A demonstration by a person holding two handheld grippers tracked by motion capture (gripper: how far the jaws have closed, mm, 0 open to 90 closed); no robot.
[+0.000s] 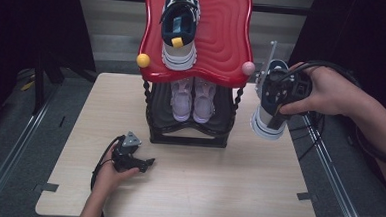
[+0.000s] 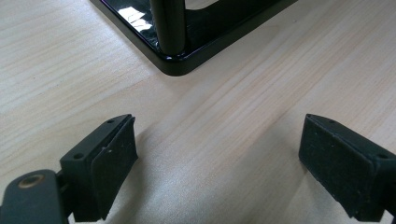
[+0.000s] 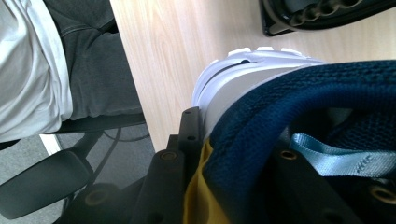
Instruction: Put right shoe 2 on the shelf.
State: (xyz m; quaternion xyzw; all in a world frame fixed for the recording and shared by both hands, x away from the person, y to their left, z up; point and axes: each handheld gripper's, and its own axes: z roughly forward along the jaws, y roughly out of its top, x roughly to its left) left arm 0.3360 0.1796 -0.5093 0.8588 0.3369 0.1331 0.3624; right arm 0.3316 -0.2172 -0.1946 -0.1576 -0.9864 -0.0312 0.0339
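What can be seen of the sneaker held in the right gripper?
The sneaker is navy knit on top with a thick white sole and a yellow patch and light blue pull loop at the heel. The right gripper is shut on its heel collar, one jaw outside, one inside. It hangs clear of the table near the right edge, beside the shoe rack, heel high and sole facing away from the hand. Nothing else touches it.
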